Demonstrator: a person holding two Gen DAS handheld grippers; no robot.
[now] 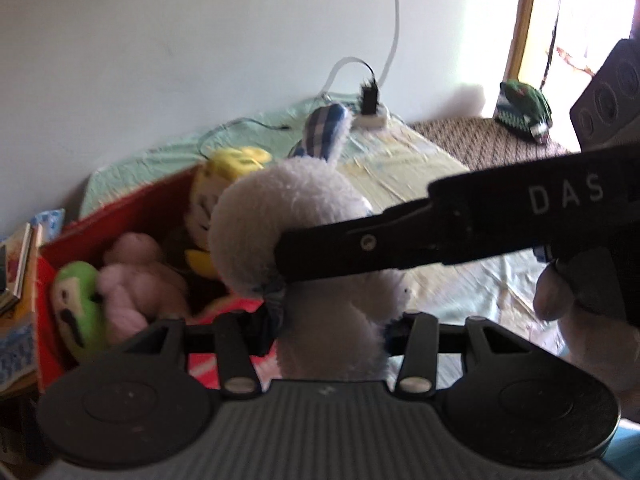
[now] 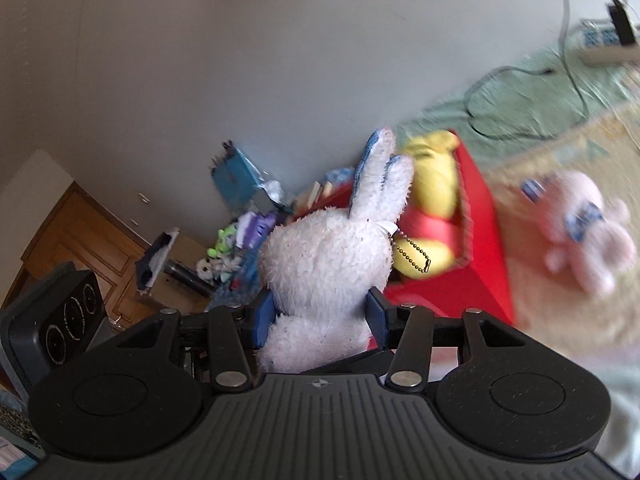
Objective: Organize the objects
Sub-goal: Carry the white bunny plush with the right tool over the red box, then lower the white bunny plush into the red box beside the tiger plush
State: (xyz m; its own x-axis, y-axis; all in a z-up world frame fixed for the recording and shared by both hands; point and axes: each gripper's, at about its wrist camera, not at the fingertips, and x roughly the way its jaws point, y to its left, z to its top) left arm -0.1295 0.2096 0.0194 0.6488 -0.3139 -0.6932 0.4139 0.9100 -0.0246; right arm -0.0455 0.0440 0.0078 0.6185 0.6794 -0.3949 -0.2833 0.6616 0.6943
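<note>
Both the left gripper and right gripper pinch the white rabbit. Probably a handover. Next: one releases, then drop it into the red bin

Plain pale wall; bright window right; wooden door; patterned bedspread.

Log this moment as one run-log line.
stage: handover over red box | held: white rabbit plush | left gripper: shut on plush | right gripper: shut on plush | loose: pink plush on bed
</note>
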